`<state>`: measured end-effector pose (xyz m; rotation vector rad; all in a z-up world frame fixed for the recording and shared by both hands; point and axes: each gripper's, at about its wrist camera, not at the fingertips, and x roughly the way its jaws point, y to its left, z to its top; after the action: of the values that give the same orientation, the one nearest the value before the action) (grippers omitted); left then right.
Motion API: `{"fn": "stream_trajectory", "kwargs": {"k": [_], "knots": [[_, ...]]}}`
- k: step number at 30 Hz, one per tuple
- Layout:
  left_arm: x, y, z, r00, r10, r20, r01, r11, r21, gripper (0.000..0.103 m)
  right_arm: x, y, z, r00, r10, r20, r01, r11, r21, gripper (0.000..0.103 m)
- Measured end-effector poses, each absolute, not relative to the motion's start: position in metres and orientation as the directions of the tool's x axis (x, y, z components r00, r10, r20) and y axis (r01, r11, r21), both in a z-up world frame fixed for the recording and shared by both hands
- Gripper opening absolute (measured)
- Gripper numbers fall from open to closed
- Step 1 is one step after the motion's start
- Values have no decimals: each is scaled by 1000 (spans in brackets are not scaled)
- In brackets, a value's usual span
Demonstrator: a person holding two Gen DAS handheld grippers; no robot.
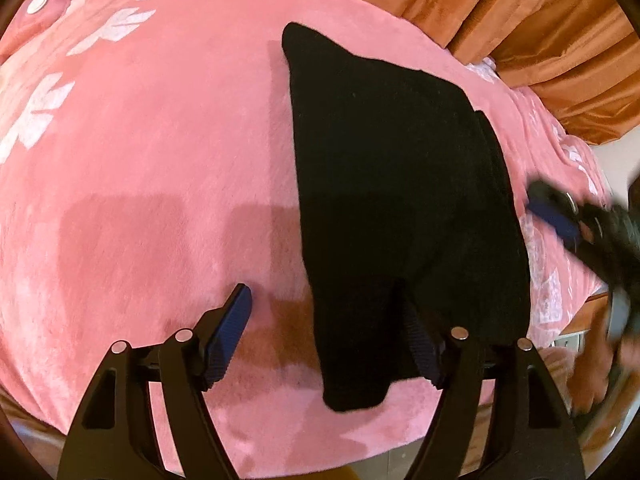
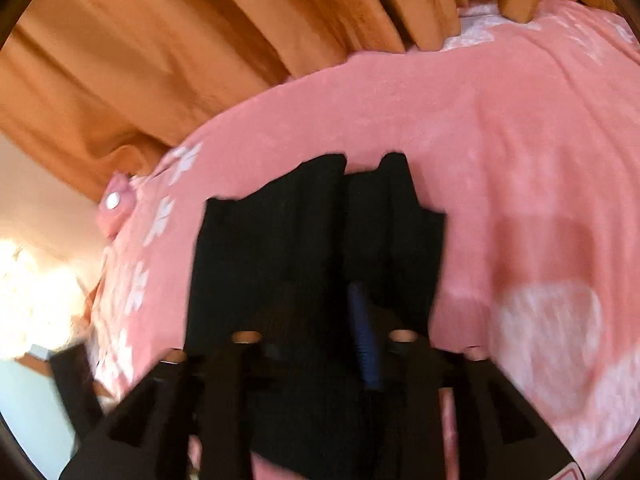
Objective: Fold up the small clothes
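A black garment [image 1: 400, 200] lies folded in a long strip on the pink blanket [image 1: 160, 140]. My left gripper [image 1: 326, 332] stands open at its near end. The left fingertip [image 1: 236, 312] rests apart on the blanket, and the right one is partly hidden by the cloth's near corner. In the left wrist view my right gripper [image 1: 556, 216] is a blur at the garment's right edge. The right wrist view, also blurred, shows the right gripper [image 2: 324, 312] just over the black garment [image 2: 300, 232]. One blue pad [image 2: 364, 340] shows, the jaws look apart, and nothing is pinched.
The pink blanket [image 2: 520, 140] with white flower prints covers the bed. Orange curtains [image 1: 520, 20] hang close behind the far edge, seen as orange curtains [image 2: 160, 60] in the right wrist view. A pink plush piece with a white button [image 1: 44, 4] lies at the far left corner.
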<state>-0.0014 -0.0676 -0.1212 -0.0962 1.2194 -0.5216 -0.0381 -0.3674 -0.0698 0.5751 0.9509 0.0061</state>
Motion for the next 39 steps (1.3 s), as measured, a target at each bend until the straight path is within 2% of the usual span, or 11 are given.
{"fn": "stream_trajectory", "kwargs": {"k": [4, 6, 7, 8, 14, 19, 24, 27, 33, 37, 39], "knots": [[-11, -66, -123, 232, -423, -876, 339, 879, -334, 70, -80, -341, -103, 500, 331, -800, 261, 824, 504, 49], [-15, -63, -123, 238, -418, -876, 331, 883, -332, 70, -88, -326, -115, 480, 322, -816, 247, 843, 478, 45], [-16, -62, -123, 241, -411, -879, 329, 887, -325, 71, -88, -322, -120, 475, 324, -819, 245, 844, 476, 33], [-17, -61, -122, 243, -406, -881, 324, 890, -320, 71, -87, -320, -120, 476, 329, -815, 234, 846, 478, 6], [-22, -70, -123, 259, -367, -894, 349, 898, -267, 71, -103, -317, -69, 542, 242, -805, 190, 898, 397, 7], [-26, -80, -125, 290, -325, -900, 373, 905, -206, 72, -93, -320, -117, 356, 156, -921, 280, 923, 264, 7], [-30, -78, -124, 293, -314, -903, 360, 911, -200, 72, -84, -296, -108, 334, 13, -942, 239, 966, 98, 10], [-34, -71, -120, 271, -338, -901, 342, 909, -238, 70, -90, -300, -98, 367, 53, -929, 253, 955, 155, 17], [-27, -52, -90, 300, -436, -848, 311, 885, -345, 71, -112, -327, -61, 486, 135, -863, 272, 915, 297, 22], [-8, -59, -69, 352, -445, -823, 299, 887, -352, 71, -72, -345, -46, 574, 151, -805, 263, 897, 356, 47], [-3, -66, -65, 379, -438, -815, 309, 890, -335, 72, -47, -344, -50, 572, 151, -806, 261, 898, 353, 47]]}}
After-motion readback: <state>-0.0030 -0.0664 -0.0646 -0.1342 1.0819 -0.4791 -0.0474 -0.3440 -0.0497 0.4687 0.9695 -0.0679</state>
